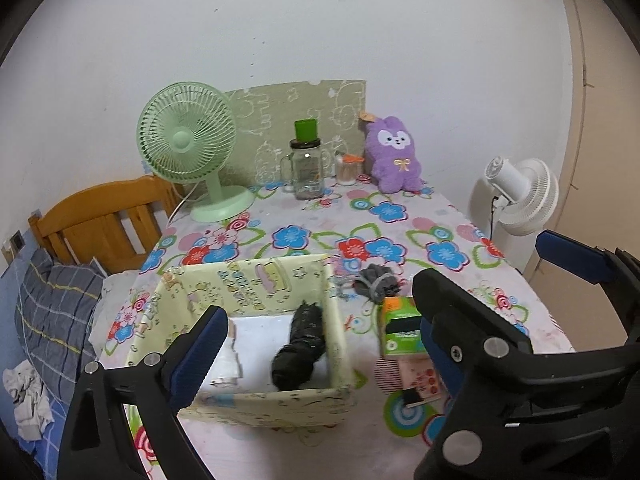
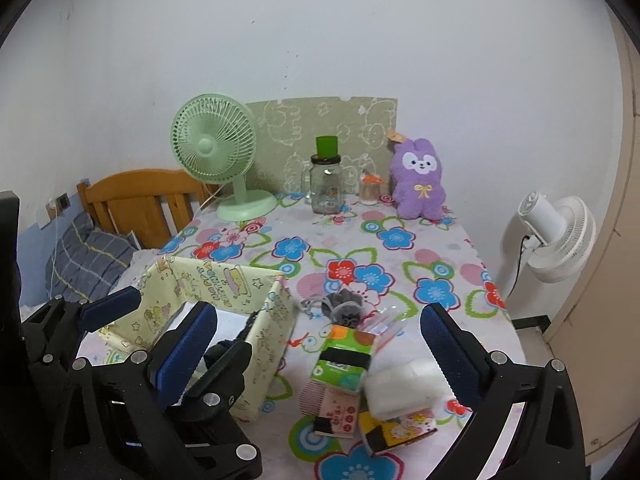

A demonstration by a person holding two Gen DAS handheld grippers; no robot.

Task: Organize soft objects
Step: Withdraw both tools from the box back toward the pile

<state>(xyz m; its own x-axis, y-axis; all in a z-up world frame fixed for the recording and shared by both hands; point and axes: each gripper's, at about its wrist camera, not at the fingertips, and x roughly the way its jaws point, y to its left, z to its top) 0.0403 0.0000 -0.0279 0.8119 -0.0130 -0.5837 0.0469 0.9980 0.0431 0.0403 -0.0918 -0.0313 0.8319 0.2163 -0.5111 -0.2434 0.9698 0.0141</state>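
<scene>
The left gripper (image 1: 320, 344) hangs above the box (image 1: 256, 398), its fingers (image 1: 200, 350) apart and holding nothing. The right gripper (image 2: 320, 344) hangs above the clutter beside the box, its fingers (image 2: 454, 354) wide apart and also empty.

In the box lie a black roll (image 1: 298, 350) and a white cloth (image 1: 230, 364). Outside it, on the surface (image 2: 400, 216), a grey sock bundle (image 2: 346, 308) sits just beside the box's right wall; nearer the camera are a green pack (image 2: 344, 358), a white wad (image 2: 404, 392), a pink card (image 2: 338, 412) and a cartoon packet (image 2: 396, 426), touching or overlapping one another. A purple plush (image 2: 420, 178) sits at the far edge by a jar (image 2: 326, 184).

Likely trouble from here:
- the heap is tight, so fingers closing on the white wad could catch the green pack or the packet as well
- the box looks thin-walled and light; a gripper brushing its rim could tip or push it
- the two grippers are close together, and a sideways reach could knock one against the other
- reaching for the plush could upset the jar or the small pot (image 2: 368, 190) beside it

Writing: the box carries cartoon figures and slanted lettering, too distorted to read. The green pack has a logo and a label, and the pink card has red print; none of it is legible
</scene>
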